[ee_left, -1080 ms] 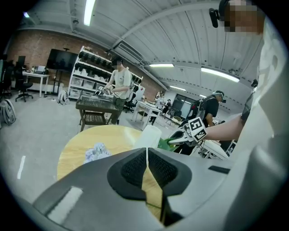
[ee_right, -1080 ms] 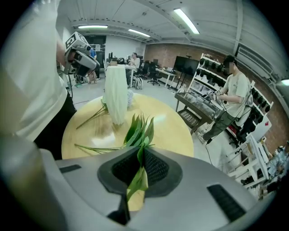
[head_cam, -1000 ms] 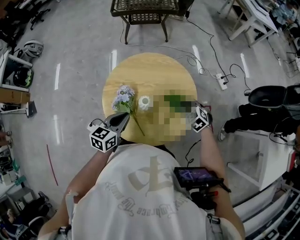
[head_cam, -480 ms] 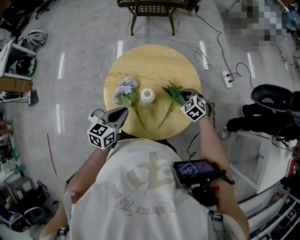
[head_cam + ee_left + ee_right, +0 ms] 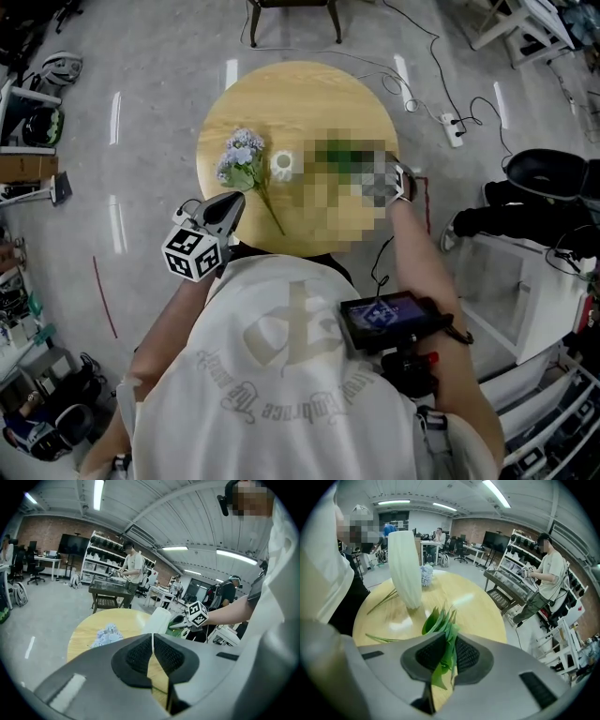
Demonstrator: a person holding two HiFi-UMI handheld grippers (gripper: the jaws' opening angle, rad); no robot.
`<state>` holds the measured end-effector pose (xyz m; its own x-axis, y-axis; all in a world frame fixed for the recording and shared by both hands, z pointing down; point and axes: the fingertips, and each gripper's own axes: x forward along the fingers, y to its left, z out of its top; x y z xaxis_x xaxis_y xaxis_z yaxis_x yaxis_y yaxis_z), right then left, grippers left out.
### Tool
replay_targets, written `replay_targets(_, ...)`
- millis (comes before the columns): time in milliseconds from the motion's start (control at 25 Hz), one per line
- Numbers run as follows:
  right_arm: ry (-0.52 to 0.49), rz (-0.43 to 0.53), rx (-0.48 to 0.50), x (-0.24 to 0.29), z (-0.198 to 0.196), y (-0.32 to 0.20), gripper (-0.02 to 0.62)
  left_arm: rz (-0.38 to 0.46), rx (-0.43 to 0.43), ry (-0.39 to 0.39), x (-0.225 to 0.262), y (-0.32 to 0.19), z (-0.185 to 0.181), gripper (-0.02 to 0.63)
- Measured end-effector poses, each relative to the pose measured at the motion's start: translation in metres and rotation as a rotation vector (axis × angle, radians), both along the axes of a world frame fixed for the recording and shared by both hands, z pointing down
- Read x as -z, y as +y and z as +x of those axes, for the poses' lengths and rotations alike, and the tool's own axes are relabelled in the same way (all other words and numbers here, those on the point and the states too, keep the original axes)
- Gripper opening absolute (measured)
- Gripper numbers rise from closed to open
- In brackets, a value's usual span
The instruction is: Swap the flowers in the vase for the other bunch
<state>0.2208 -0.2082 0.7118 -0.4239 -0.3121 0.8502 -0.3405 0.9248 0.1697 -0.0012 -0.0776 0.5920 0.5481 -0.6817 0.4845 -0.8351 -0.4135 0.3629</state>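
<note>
**Right claw on the green bunch – left claw idle**

Right claw: jaws closed on the bunch of long green leaves, with leaf blades pinched between the black ribbed pads. Tips stick out ahead of the pads and a few hang behind them. One thin green stem runs along the round pale-wood desk towards the person. Can't tell if the bunch is off the surface.

Left claw: jaws fully together with nothing between them, sitting over the desk's near-left edge.

Tall white ribbed vase stands upright near the middle of the desk, just beyond the right claw. In the head view it sits between the two bunches.

Bunch of pale lilac flowers lies flat on the desk just left of the vase – heads away from the person, stems angled back towards the near edge. It isn't touching either claw.

The head view has a mosaic patch over the green bunch and right claw, so the grip is read from the right gripper view only.
</note>
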Motion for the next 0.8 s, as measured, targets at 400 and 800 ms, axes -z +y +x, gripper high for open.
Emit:
replay_targets(400,-0.097,0.014,-0.057,0.017,0.002,-0.008,0.101,-0.006,-0.017,0.004,-0.001,0.002,0.005,0.015)
replay_targets(800,-0.174,0.061,-0.191,0.05,0.006,-0.009,0.081,0.019,-0.041,0.029,0.007,0.001,-0.014,0.015)
